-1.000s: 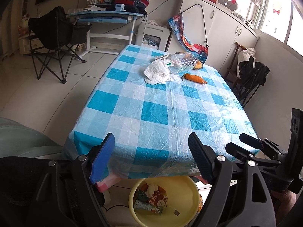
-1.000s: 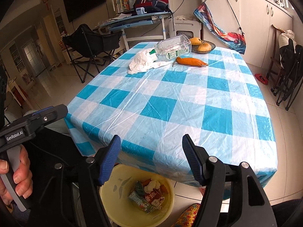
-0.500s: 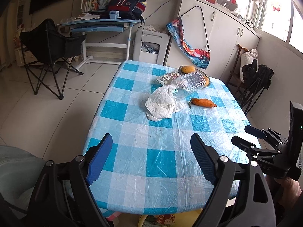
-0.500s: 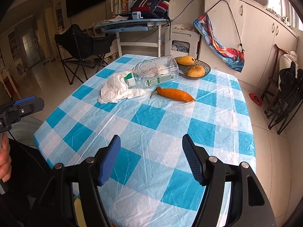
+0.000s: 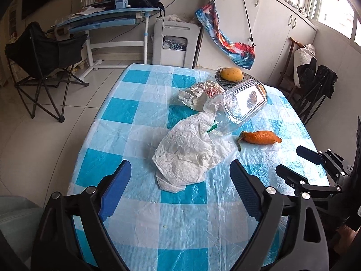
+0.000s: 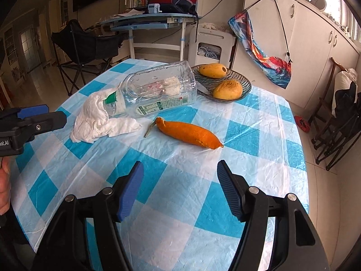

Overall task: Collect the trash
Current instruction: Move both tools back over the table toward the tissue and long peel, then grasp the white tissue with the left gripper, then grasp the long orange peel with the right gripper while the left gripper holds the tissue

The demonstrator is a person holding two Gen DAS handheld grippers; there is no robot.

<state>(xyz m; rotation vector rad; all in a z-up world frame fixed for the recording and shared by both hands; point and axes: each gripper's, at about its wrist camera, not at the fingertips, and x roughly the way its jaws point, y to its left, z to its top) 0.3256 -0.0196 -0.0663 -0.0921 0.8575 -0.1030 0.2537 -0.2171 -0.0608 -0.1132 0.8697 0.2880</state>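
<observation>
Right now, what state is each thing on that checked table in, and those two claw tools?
Left gripper: open, empty.
Right gripper: open, empty.
Plastic bottle: lying on its side, neck on the tissue.
Tissue: crumpled.
Orange peel: lying loose.
Bowl: upright, holding two mangoes.

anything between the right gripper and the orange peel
Nothing: in the right wrist view only bare checked tablecloth separates the open right gripper from the orange peel.
</observation>
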